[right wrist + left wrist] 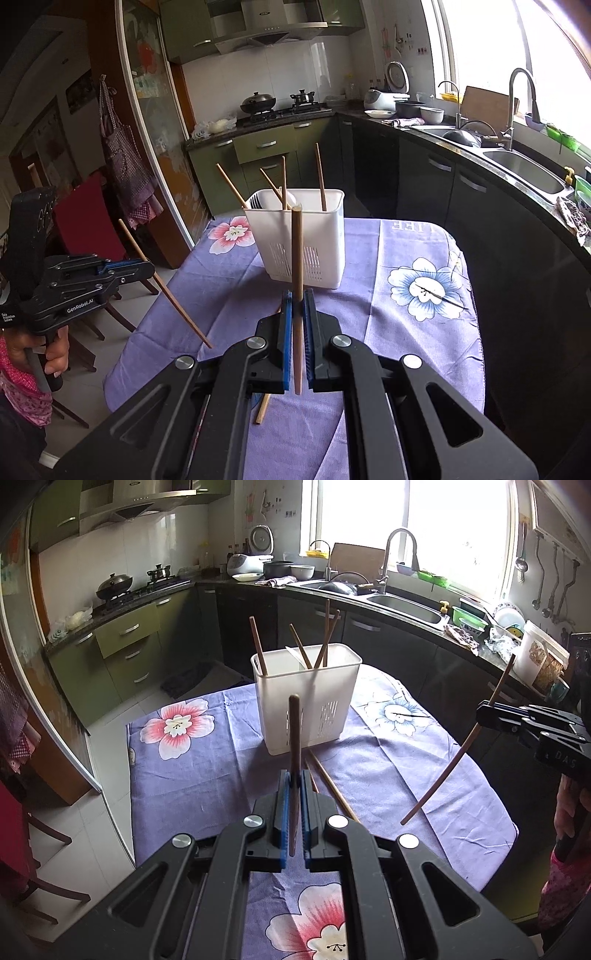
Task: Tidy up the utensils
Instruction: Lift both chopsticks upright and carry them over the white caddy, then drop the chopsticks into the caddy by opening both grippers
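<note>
A white utensil caddy stands on the purple flowered tablecloth, holding several wooden chopsticks and a white spoon. My left gripper is shut on a dark wooden chopstick, held upright in front of the caddy. My right gripper is shut on a lighter wooden chopstick, also upright and short of the caddy. Each gripper shows in the other's view, the right one at the right, the left one at the left. Two more chopsticks lie on the cloth.
The table's edges fall away on the left and right. A dark kitchen counter with a sink runs behind. Chairs stand at the left of the table. A loose chopstick end shows under my right gripper.
</note>
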Demonstrator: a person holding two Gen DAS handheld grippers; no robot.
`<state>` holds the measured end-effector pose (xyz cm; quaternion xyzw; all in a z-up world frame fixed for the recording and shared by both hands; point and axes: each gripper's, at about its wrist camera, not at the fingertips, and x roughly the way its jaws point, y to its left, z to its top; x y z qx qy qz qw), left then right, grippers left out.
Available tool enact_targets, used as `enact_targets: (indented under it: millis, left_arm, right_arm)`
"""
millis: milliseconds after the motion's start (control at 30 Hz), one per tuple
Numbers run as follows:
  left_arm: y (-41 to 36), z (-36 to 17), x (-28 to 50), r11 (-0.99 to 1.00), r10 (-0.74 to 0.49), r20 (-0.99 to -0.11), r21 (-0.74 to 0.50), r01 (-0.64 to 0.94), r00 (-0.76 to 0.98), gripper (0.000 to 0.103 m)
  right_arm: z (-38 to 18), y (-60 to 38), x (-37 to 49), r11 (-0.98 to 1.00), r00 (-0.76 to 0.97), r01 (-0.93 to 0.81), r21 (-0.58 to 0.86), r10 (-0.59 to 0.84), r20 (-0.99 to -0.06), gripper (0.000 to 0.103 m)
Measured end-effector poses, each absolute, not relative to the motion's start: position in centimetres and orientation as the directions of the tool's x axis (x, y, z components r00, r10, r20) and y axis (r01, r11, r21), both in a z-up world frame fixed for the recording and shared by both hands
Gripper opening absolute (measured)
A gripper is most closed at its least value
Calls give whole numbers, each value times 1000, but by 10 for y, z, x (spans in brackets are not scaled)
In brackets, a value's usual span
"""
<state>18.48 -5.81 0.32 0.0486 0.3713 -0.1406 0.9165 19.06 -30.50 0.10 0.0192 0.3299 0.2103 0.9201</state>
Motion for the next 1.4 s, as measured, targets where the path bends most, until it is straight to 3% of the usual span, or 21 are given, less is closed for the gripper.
enact_targets:
  millis: [300,633,867,1033,1400]
  left_arm:
    - [-72,47,200,945,-263,-653,-28,325,710,6]
    - [-85,126,228,949,-276,-528,-17,315,803,6]
    - [-90,151,262,957,-260,-466,-11,289,846,6]
    - [-97,143,295,964,-233,-461,6,266,856,6]
    - [-99,68,354,968,-205,-585,-3,251,785,6]
  right_arm:
    - [49,-299,200,910,730,-391,136,397,-557,7]
    - [125,-289,237,911,787,-400,99,397,-473,7]
    - [152,-285,280,912,806,-393,121,405,-431,7]
    - [156,-285,312,917,817,-379,125,395,-421,7]
    - [137,-287,374,913,805,-367,177,407,-431,7]
